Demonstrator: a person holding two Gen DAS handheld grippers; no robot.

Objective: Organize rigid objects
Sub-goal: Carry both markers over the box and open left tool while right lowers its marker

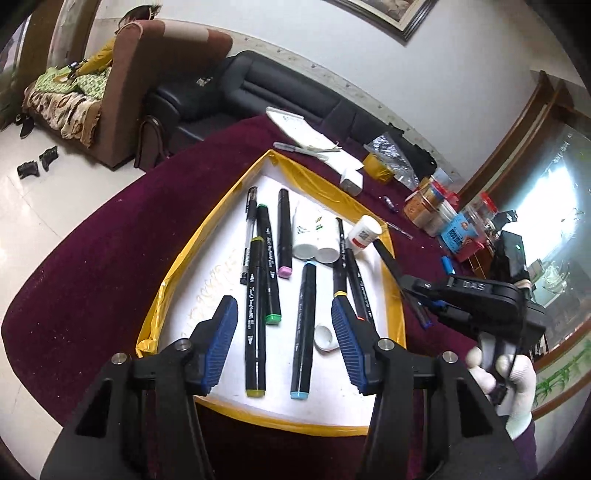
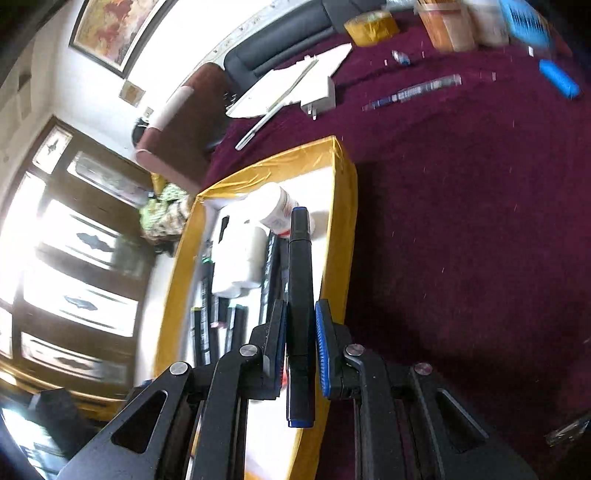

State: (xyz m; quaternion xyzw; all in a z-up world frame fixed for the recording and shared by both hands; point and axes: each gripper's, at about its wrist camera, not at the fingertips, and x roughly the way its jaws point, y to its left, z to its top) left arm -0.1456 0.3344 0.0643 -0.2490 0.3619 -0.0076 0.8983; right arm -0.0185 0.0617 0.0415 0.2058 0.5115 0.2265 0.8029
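A white tray with a yellow rim (image 1: 173, 273) sits on the maroon cloth and holds several black markers (image 1: 304, 332) and white bottles (image 1: 306, 230). My left gripper (image 1: 284, 325) is open and empty, hovering over the tray's near half with markers between its blue pads. My right gripper (image 2: 301, 325) is shut on a black marker with blue ends (image 2: 300, 280), held over the tray's right rim (image 2: 341, 221). In the left wrist view the right gripper (image 1: 417, 291) is at the tray's right edge with the marker (image 1: 391, 262) pointing into the tray.
On the maroon table (image 1: 92, 258) beyond the tray lie a notepad (image 1: 306, 133), a white adapter (image 2: 321, 98), loose pens (image 2: 413, 90), yellow tape (image 2: 371, 22), jars (image 1: 428, 206) and a blue object (image 2: 557, 79). Sofas (image 1: 258, 88) stand behind.
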